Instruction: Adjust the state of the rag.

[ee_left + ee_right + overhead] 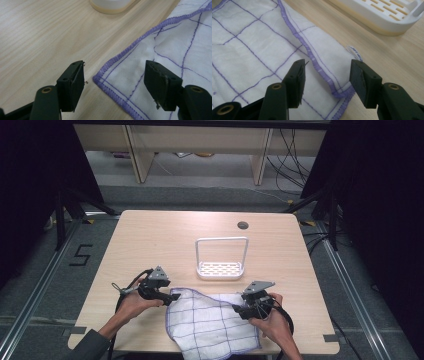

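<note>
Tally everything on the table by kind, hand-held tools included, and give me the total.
White cloth with purple grid lines and purple stitched hem: 1
White plastic slotted rack with a tall loop handle: 1
Black two-jaw tools: 2, the left tool and the right tool, both open over cloth corners
Total: 4

Left tool (172,297) and right tool (237,308) — both agape — angled inward, low.
</note>
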The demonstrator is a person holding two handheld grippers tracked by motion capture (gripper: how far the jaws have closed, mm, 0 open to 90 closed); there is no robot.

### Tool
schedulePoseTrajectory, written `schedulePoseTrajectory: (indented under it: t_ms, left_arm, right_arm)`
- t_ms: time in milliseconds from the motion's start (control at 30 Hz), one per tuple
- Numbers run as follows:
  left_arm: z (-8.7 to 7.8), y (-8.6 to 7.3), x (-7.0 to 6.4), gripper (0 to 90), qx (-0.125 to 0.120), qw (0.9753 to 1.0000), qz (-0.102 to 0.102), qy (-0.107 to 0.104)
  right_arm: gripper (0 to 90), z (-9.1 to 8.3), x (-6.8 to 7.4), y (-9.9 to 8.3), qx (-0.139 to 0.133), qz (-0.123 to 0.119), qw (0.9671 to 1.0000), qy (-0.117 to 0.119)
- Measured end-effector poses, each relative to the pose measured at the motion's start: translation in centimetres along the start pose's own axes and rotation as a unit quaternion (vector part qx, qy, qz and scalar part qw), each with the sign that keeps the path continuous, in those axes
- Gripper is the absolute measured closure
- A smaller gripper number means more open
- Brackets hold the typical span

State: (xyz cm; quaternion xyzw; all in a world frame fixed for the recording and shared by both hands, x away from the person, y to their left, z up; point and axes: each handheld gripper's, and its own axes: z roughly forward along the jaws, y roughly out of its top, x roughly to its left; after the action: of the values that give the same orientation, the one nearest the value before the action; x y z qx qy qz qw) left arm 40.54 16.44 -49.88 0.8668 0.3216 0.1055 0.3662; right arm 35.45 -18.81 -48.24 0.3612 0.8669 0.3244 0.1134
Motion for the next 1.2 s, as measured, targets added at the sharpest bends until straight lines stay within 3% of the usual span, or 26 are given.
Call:
schedulePoseTrajectory:
  t_ms: [67, 233, 367, 433, 467, 500, 600, 700, 733, 833, 867, 967, 1133, 1200]
  left_arm:
    - [0.1, 0.0, -0.1, 31.9, 0.002, 1.0, 0.002, -0.001]
    - [0.3, 0.0, -0.3, 33.8, 0.005, 0.9999, 0.012, 0.0]
    - [0.5, -0.1, -0.3, 41.9, 0.006, 0.9998, 0.02, -0.001]
    - [0.8, -0.1, -0.2, 46.3, 0.01, 0.9995, 0.029, 0.002]
    - [0.8, -0.1, -0.2, 49.4, 0.01, 0.9995, 0.029, 0.002]
    - [1.0, -0.1, -0.3, 51.2, 0.009, 0.9996, 0.028, 0.0]
    - [1.1, -0.1, -0.4, 63.7, 0.01, 0.9995, 0.029, -0.006]
    - [1.2, 0.1, -0.6, 70.9, 0.009, 0.9991, 0.04, -0.011]
    - [1.3, 0.2, -0.7, 79.1, 0.01, 0.9988, 0.045, -0.015]
    - [1.4, 0.2, -0.9, 88.6, 0.01, 0.9989, 0.044, -0.013]
    - [1.3, 0.3, -0.9, 89.1, 0.011, 0.9984, 0.054, -0.011]
    - [1.1, 0.4, -1.0, 89.5, 0.007, 0.9983, 0.057, -0.014]
    - [-0.5, 1.6, -0.8, 89.6, -0.024, 0.9976, 0.065, 0.003]
    - [-1.0, 2.1, -0.6, 89.6, -0.029, 0.9974, 0.065, 0.006]
  right_arm:
    - [47.3, 0.0, 0.0, 0.1, 0.001, 0.0, 1.0, 0.006]
    - [47.5, 0.8, 0.1, 0.1, 0.004, -0.011, 0.9999, -0.006]
    - [53.1, 1.1, -0.1, 0.3, 0.023, -0.009, 0.9997, -0.006]
    - [66.3, 1.6, -0.2, 0.2, 0.021, -0.016, 0.9996, -0.012]
    - [66.3, 1.6, -0.2, 0.2, 0.021, -0.016, 0.9996, -0.012]
    - [77.2, 1.8, -0.4, 0.3, 0.026, -0.024, 0.9993, -0.008]
    - [87.4, 1.6, -0.7, 0.4, 0.028, -0.026, 0.9992, -0.007]
    - [88.6, 1.4, -0.8, 0.6, 0.027, -0.022, 0.9994, -0.006]
    - [88.9, 1.2, -0.8, 0.8, 0.026, -0.031, 0.9992, -0.006]
    - [89.2, 1.3, -0.8, 0.9, 0.017, -0.036, 0.9991, -0.012]
    - [89.3, 1.1, -0.9, 1.0, 0.02, -0.037, 0.9991, -0.009]
    - [89.4, 0.8, -1.0, 1.1, 0.01, -0.031, 0.9994, -0.01]
    - [89.6, -0.7, -1.4, 2.0, -0.013, -0.025, 0.9994, -0.02]
    - [89.6, -1.2, -1.4, 2.4, -0.002, -0.024, 0.9995, -0.02]
